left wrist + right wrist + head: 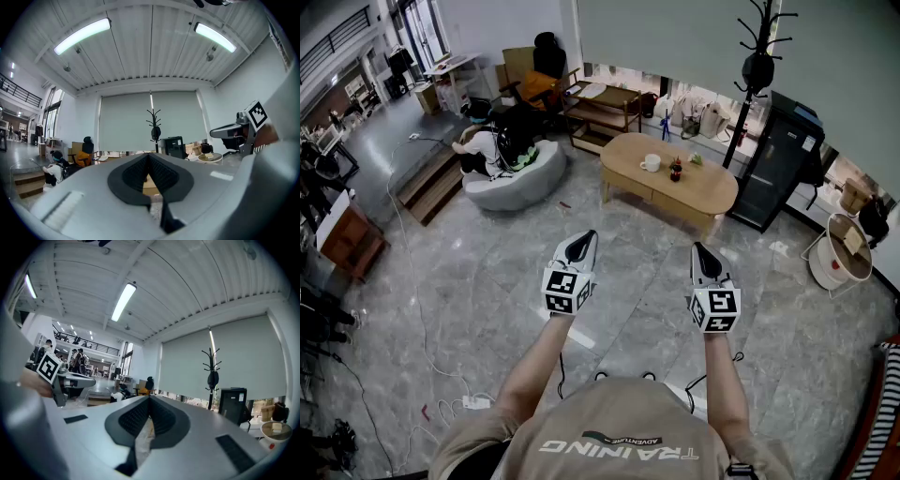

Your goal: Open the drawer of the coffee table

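Observation:
The coffee table [712, 192] is a light wooden oval a few steps ahead of me on the grey stone floor. A white cup [652, 162], a small dark bottle [676, 170] and a small green thing stand on it. No drawer stands out from its near side [635, 182]. My left gripper [584, 237] and right gripper [700, 247] are held level side by side, well short of the table. Both are shut with nothing between them. In the left gripper view the jaw tips [149, 155] meet, as do those in the right gripper view [150, 398].
A person sits on a grey beanbag sofa [546, 167] to the left of the table. A black cabinet [778, 169] and a coat stand [755, 56] are behind its right end. A round white basket [818, 265] is at far right. Cables [473, 401] lie on the floor near left.

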`<state>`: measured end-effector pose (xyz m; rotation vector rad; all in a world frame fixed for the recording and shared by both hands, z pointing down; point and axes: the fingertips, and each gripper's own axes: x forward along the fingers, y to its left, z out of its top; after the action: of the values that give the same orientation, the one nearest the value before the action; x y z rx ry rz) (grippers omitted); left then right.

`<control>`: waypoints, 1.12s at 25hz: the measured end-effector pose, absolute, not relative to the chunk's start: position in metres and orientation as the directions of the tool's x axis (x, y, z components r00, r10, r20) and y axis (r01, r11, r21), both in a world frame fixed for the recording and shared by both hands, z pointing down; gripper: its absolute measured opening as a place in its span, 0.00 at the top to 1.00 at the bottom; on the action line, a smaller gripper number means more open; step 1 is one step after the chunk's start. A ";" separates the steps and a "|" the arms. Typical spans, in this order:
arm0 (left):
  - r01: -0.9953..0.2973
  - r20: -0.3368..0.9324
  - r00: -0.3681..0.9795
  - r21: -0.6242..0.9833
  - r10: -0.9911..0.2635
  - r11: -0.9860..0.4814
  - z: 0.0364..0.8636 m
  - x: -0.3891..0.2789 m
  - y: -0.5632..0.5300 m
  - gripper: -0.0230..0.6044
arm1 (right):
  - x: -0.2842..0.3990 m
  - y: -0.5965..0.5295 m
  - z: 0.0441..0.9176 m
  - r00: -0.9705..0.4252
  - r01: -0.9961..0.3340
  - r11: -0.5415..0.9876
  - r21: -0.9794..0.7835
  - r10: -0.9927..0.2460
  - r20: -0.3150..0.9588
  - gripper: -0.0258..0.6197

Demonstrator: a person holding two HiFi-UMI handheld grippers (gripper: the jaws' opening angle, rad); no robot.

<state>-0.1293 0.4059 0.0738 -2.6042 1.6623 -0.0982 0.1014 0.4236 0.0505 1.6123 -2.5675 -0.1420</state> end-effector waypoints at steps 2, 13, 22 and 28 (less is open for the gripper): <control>-0.907 0.026 0.415 -0.073 -0.909 -0.416 0.077 -0.135 0.403 0.95 | 0.096 0.421 0.054 -0.432 -0.891 0.433 0.135 -0.901 0.042 0.95; -0.895 0.045 0.443 -0.047 -0.896 -0.444 0.088 -0.158 0.385 0.95 | 0.070 0.404 0.057 -0.421 -0.895 0.424 0.141 -0.906 0.052 0.95; -0.888 0.079 0.458 0.000 -0.885 -0.460 0.113 -0.178 0.356 0.95 | 0.050 0.383 0.078 -0.417 -0.893 0.427 0.141 -0.904 0.098 0.95; -0.904 0.103 0.428 0.030 -0.898 -0.427 0.130 -0.180 0.331 0.95 | 0.047 0.349 0.092 -0.448 -0.874 0.462 0.150 -0.886 0.115 0.95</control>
<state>-0.1796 0.3311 0.1302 -2.7211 1.7213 -0.1145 0.0474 0.3488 0.0917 1.5407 -2.5303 -0.1013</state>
